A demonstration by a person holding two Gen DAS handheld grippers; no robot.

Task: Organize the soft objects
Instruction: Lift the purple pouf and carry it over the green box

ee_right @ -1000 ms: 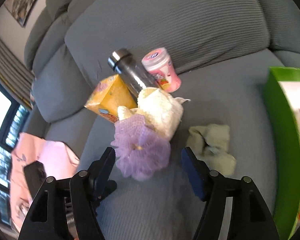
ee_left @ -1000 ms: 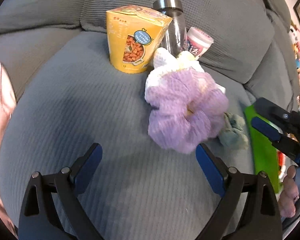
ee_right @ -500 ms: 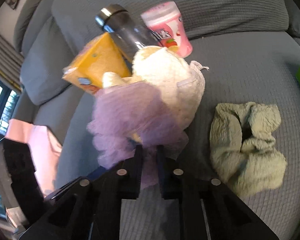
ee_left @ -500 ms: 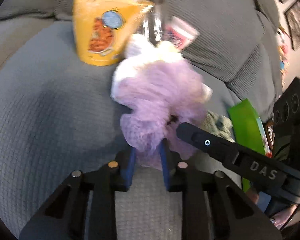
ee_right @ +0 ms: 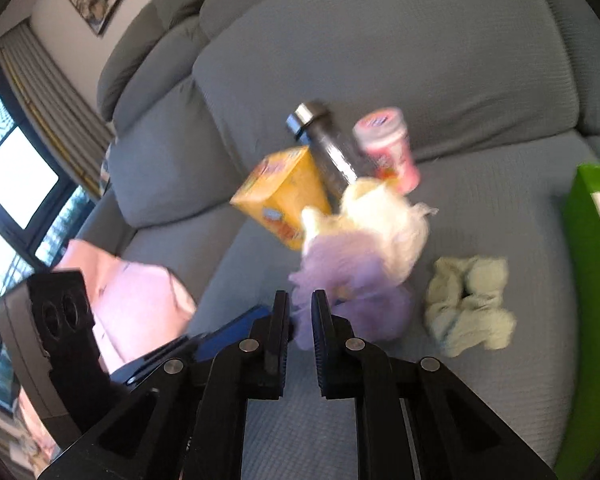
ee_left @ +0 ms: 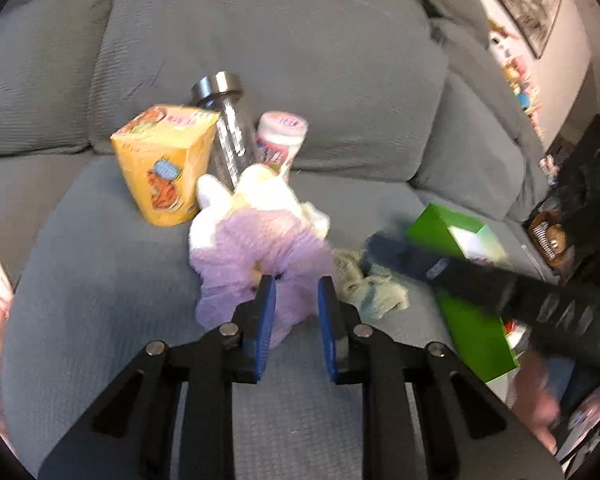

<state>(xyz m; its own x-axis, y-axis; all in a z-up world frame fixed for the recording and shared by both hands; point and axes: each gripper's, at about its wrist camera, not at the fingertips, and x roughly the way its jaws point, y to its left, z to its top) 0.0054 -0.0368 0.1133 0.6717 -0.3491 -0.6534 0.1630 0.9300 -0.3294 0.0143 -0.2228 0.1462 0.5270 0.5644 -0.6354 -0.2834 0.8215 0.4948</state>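
Both tongs clamped on the purple scrunchie [ee_left: 260, 248]

Left tongs [ee_left: 296, 296] and right tongs [ee_right: 300, 308] pinch its frilly edge (picture blurred); cream scrunchie [ee_right: 380, 216] touches it, green scrunchie [ee_right: 468, 304] beside.

A grey sofa [ee_left: 100, 280] is seen, with a yellow carton [ee_left: 164, 164] stood upright on its seat near the back cushion. Just right of the carton, a clear bottle with a metal cap [ee_left: 226, 120] and a pink-lidded tub [ee_left: 280, 140] are leaned. Well right of the carton a green box [ee_left: 472, 320] is placed; left of it, pink cloth [ee_right: 140, 300] is seen.
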